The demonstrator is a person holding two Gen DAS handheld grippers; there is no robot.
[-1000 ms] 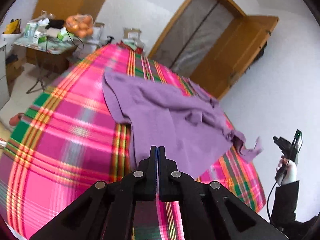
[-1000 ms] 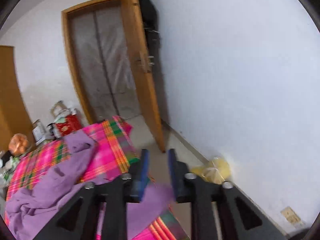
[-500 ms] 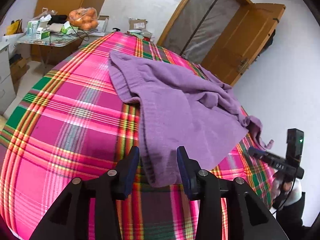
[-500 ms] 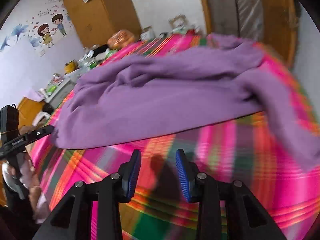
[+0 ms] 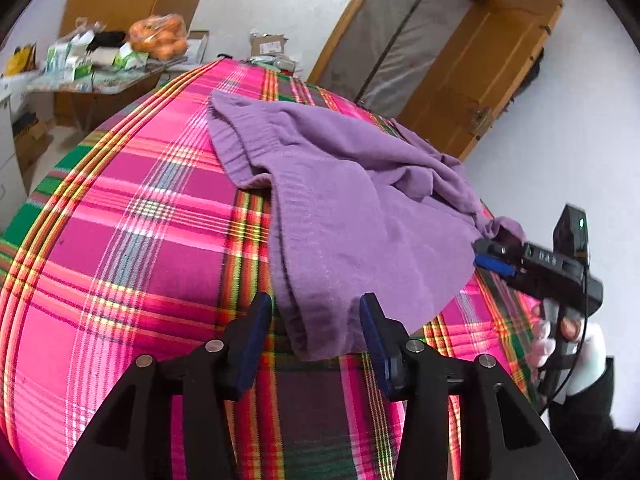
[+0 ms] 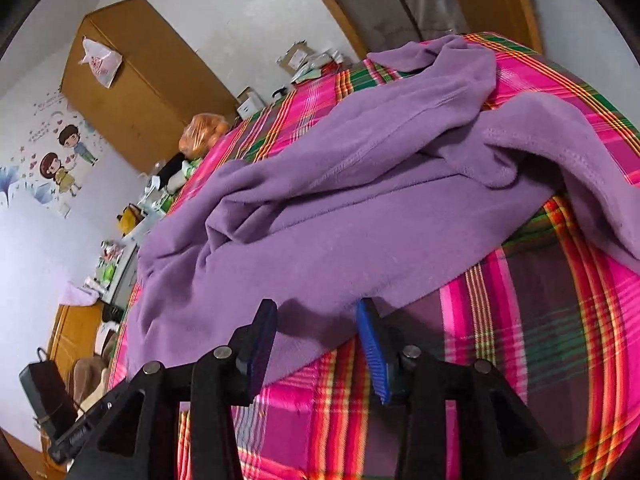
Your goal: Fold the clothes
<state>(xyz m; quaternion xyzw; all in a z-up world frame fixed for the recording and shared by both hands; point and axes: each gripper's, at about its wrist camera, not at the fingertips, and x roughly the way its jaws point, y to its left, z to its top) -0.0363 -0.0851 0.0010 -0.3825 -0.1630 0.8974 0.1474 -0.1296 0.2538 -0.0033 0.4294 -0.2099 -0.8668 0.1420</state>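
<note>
Garment: purple, rumpled on plaid cloth, unfolded. Left gripper, right gripper: jaws opening, straddling near hem corners, unclamped; likely positioned for fold grasp.

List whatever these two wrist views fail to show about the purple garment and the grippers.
- Purple fleece garment: far sleeve bunched in both views, shape unclear.
- Its underside: hidden against the pink plaid bedspread.
- Right gripper, left wrist view: one fingertip behind cloth.
- Left gripper: only its body shows in the right wrist view.
</note>
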